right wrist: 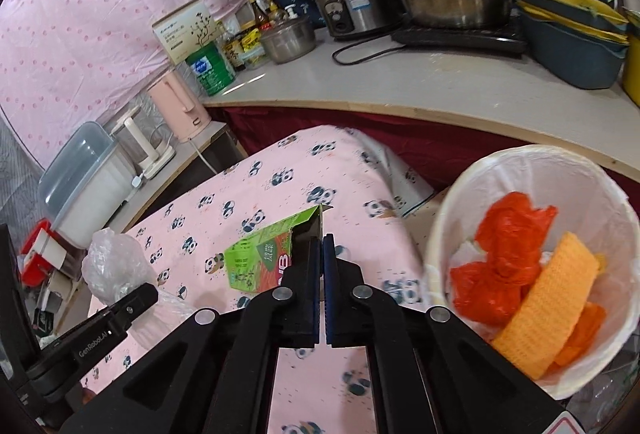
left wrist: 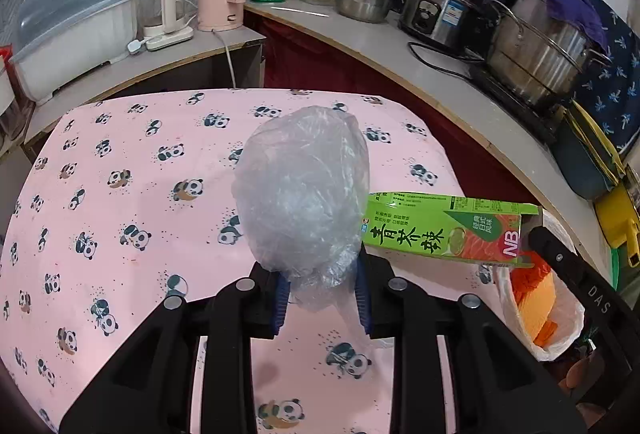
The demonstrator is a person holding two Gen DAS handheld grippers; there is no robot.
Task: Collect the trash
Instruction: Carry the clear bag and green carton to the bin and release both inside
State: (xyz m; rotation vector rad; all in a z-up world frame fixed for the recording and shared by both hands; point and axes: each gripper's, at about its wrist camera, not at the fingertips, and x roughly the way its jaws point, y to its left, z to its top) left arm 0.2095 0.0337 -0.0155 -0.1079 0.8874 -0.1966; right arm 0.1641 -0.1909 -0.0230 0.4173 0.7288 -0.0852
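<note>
A small kitchen corner, with a table under a pink panda cloth (left wrist: 120, 202) and a curved counter full of steel pots behind it. The left gripper (left wrist: 322, 298) is closed narrowly on the neck of a crumpled clear plastic bag (left wrist: 300, 186) – thin, wrinkled film that puffs up like a balloon above the blue pads. The right gripper (right wrist: 322, 266) has its jaws pressed almost together on the open flap of a green carton (right wrist: 260, 262), a light cardboard box with sharp folded edges, and the carton hangs off the cloth in the air. Both pieces look lifted, so the step in hand is, I think, the carrying. To the right stands the bin (right wrist: 448, 210), lined with white film, already holding orange-red plastic and a yellow cloth – the next move calls for bringing each piece over its rim before the jaws open; the bag is light and may cling to the pads
</note>
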